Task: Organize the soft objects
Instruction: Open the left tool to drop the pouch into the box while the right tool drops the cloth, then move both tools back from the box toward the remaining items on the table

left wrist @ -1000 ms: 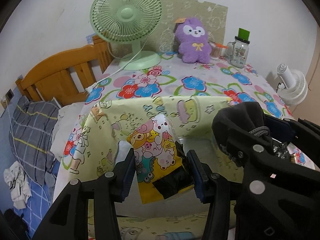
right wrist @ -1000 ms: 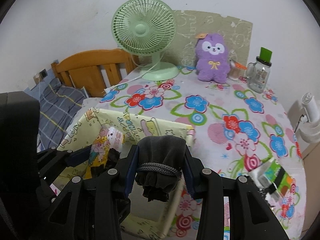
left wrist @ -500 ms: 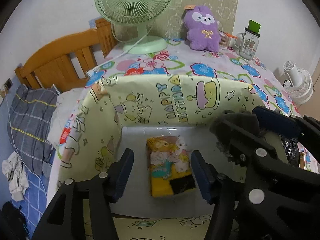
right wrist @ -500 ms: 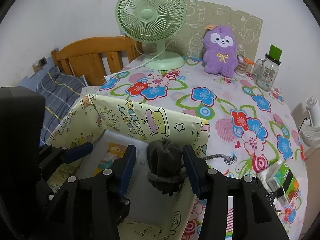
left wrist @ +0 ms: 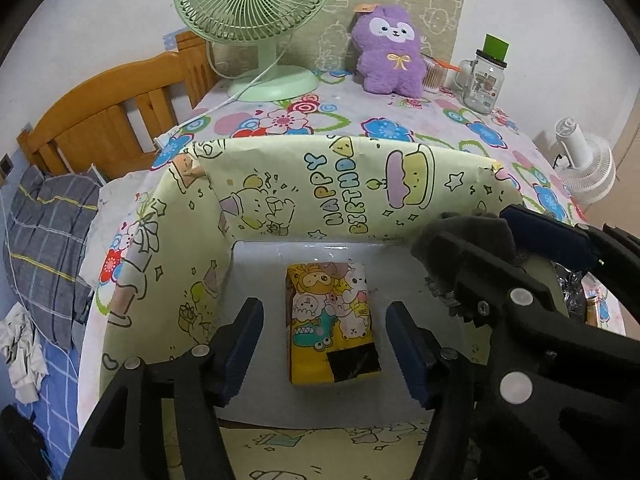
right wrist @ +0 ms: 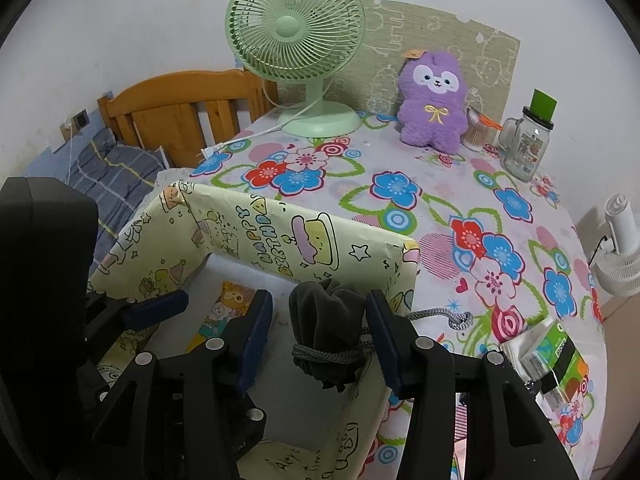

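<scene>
Both tongs are down inside the yellow birthday-print box [left wrist: 344,184], which stands at the near left corner of the tabletop [right wrist: 400,184].

Left tongs [left wrist: 324,344]: jaws opening, pads clear on both sides of the cartoon-print tissue pack [left wrist: 330,322]. The pack lies flat on the white box floor, touching neither pad. I read it as released.

Right tongs [right wrist: 320,338]: jaws apart. The dark grey drawstring pouch [right wrist: 326,332] stands between them by the box's right wall. It looks to touch the right-hand pad; a gap shows on the left side. I cannot tell for certain whether it is pinched or only leaning. Its grey cord [right wrist: 444,316] trails over the box wall onto the tabletop.

Handling judgement:
- Pouch: soft fabric, light, will collapse under the pads and sag. Best hold is at the corded neck, where the wrap bunches the cloth into a firmer knot. The loose cord may snag on the box rim.
- Tissue pack: light, squashy, with a glossy film that may slip. Take it across the short sides, mid-length.
- Purple plush toy [right wrist: 434,100], upright at the back by the green fan [right wrist: 296,36]: bulky but compressible. Grip the body, not an ear.
</scene>
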